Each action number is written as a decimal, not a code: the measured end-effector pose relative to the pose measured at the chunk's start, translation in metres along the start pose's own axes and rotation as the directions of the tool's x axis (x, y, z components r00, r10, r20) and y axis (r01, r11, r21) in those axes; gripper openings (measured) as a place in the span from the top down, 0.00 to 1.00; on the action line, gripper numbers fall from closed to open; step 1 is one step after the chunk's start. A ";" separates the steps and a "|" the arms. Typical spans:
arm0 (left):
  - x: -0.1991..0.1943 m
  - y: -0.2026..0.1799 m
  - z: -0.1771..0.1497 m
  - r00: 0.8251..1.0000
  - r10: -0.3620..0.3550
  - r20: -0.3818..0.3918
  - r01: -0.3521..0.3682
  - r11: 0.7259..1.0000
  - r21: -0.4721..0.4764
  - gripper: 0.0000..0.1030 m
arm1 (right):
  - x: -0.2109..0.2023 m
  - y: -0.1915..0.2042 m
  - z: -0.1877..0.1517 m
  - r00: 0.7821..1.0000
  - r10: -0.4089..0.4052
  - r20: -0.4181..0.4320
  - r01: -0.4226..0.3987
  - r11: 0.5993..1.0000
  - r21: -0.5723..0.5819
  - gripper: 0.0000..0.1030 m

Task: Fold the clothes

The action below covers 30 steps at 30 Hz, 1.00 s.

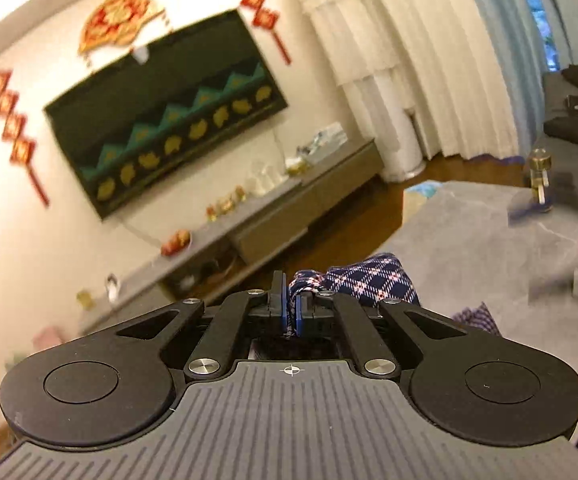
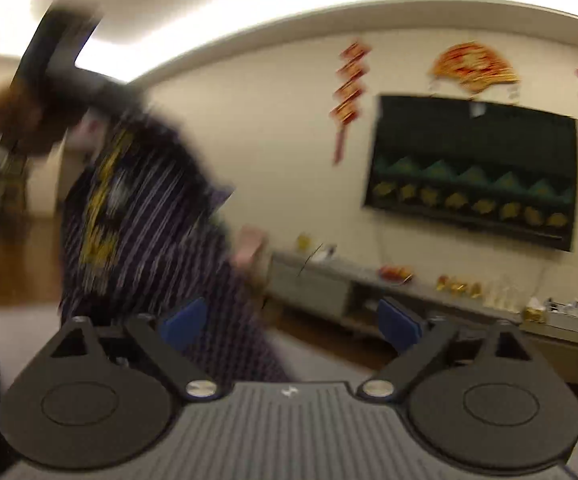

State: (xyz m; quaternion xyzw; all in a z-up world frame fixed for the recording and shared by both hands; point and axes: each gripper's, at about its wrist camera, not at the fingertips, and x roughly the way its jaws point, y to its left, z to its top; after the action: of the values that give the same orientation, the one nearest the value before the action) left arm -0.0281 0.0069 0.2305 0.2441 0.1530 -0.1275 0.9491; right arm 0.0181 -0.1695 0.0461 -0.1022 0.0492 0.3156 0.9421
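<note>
Navy plaid cloth with pink and white lines, the garment (image 1: pixel 369 280), sits pinched in my left gripper (image 1: pixel 291 307): its blue pads (image 1: pixel 284 304) are drawn nearly together with a twisted bunch of the fabric caught between them, and the rest of the garment bulges out just past the fingertips and to their right, hanging down beyond the gripper body. Below it I see a grey rug (image 1: pixel 469 240), and a second scrap of checked cloth (image 1: pixel 477 318) lies on the rug near the gripper's right side. In the right wrist view, my right gripper (image 2: pixel 291 324) is spread wide, its two blue pads (image 2: pixel 399 330) well apart with nothing between them. The same view shows the garment (image 2: pixel 149 220) raised up to the left of that gripper, a dark striped-looking drape with yellow markings, badly blurred; it hangs from the left gripper (image 2: pixel 61 68) at upper left and falls down behind the right gripper's left finger. I cannot tell whether the cloth touches that finger. Behind are a wall-mounted screen (image 2: pixel 473 168), red hanging decorations (image 2: pixel 349 88) and a long low cabinet (image 2: pixel 409 296).
</note>
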 end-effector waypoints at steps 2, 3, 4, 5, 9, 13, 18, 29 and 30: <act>-0.010 0.005 -0.010 1.000 0.014 -0.016 -0.015 0.999 -0.035 1.00 | 0.010 0.041 -0.020 0.998 0.031 -0.051 -0.033 0.998 -0.044 0.01; -0.015 0.007 -0.014 1.000 0.019 -0.021 -0.020 0.999 -0.049 1.00 | 0.015 0.061 -0.031 0.996 0.045 -0.077 -0.050 0.997 -0.066 0.00; -0.020 0.007 -0.016 1.000 0.022 -0.021 -0.023 0.998 -0.058 1.00 | 0.020 0.082 -0.041 0.993 0.059 -0.103 -0.068 0.994 -0.087 0.00; -0.023 0.008 -0.017 0.999 0.025 -0.019 -0.026 0.997 -0.066 1.00 | 0.022 0.099 -0.043 0.989 0.094 -0.118 -0.104 0.992 -0.077 0.00; -0.041 0.007 -0.017 1.000 0.020 0.016 -0.018 0.997 -0.078 1.00 | 0.048 0.148 -0.051 0.991 -0.054 -0.123 0.021 0.967 -0.255 0.04; -0.054 0.004 -0.014 0.998 0.042 0.045 -0.039 0.998 -0.059 1.00 | 0.086 0.136 -0.042 0.945 -0.292 -0.145 0.220 0.900 -0.377 0.98; -0.092 0.023 -0.017 0.984 0.134 0.116 -0.126 0.989 -0.073 1.00 | -0.004 0.051 0.071 0.903 -0.420 0.086 0.427 0.898 -0.104 0.99; -0.257 0.017 0.061 0.799 0.190 0.570 -0.208 0.977 -0.034 1.00 | -0.197 0.050 0.277 0.781 -0.359 0.510 0.513 0.835 -0.198 0.99; -0.267 0.017 0.066 0.784 0.197 0.589 -0.222 0.975 -0.032 1.00 | -0.205 0.053 0.286 0.781 -0.347 0.520 0.510 0.835 -0.209 0.98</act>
State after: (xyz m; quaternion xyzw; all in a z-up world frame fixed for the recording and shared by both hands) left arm -0.2536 0.0328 0.3870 0.2266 -0.1789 -0.0937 0.9528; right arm -0.1696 -0.1841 0.3479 -0.1929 -0.2557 0.1083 0.9411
